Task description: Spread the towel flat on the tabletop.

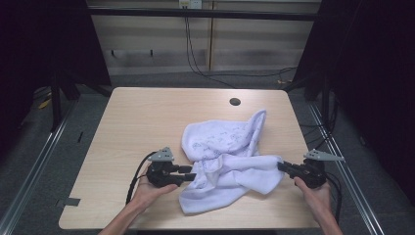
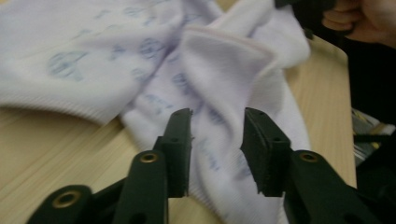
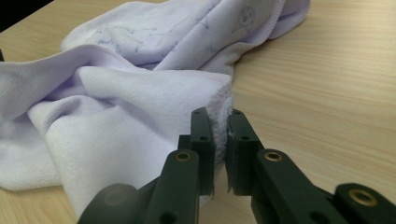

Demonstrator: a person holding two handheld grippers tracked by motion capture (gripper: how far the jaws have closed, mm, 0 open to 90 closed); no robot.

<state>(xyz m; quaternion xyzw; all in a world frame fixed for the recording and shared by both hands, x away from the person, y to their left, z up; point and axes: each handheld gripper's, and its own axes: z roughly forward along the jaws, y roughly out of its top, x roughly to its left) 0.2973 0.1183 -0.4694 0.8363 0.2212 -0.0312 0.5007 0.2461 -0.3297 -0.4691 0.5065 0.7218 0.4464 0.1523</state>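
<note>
A crumpled pale lilac towel with faint blue prints lies on the right half of the wooden table. My left gripper sits at the towel's left edge, pointing right. In the left gripper view its jaws stand apart over a fold of the towel, and the pads of the left gripper do not press on it. My right gripper is at the towel's right corner. In the right gripper view the right gripper is shut on the thick hemmed edge of the towel.
A round cable hole is set in the table near its far edge. Black cables run across the floor behind the table. Metal rails flank both sides. The person's other hand appears far off in the left gripper view.
</note>
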